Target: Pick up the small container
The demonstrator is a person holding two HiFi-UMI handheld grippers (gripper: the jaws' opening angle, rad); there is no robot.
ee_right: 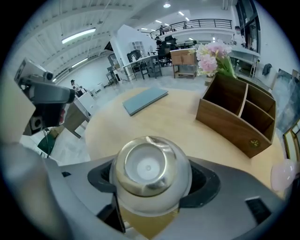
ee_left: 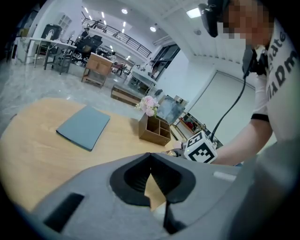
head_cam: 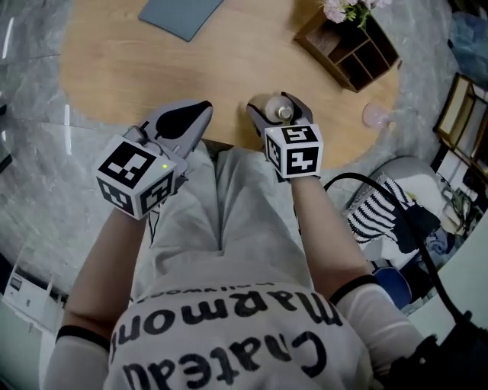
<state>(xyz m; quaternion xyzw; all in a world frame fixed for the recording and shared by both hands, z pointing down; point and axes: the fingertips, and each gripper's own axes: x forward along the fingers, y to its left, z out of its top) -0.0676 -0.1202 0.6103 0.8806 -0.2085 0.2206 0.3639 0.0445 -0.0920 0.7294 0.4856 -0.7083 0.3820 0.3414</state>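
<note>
The small container [ee_right: 149, 176] is a rounded frosted jar with a shiny metal top; in the head view the container [head_cam: 284, 113] sits at the near edge of the round wooden table [head_cam: 229, 61]. My right gripper [head_cam: 280, 116] is shut on it, its grey jaws pressed against both sides. In the right gripper view the jar fills the gap of the right gripper [ee_right: 150, 187]. My left gripper [head_cam: 195, 122] hovers at the table's near edge, left of the right one, shut with nothing between its tips, as the left gripper view shows for that gripper [ee_left: 151, 161].
A wooden desk organiser [head_cam: 349, 44] with pink flowers [head_cam: 343, 9] stands at the table's far right. A blue-grey notebook [head_cam: 180, 14] lies at the far side. A small pink object [head_cam: 376, 115] rests by the right edge. A chair with striped cloth [head_cam: 385, 206] is to my right.
</note>
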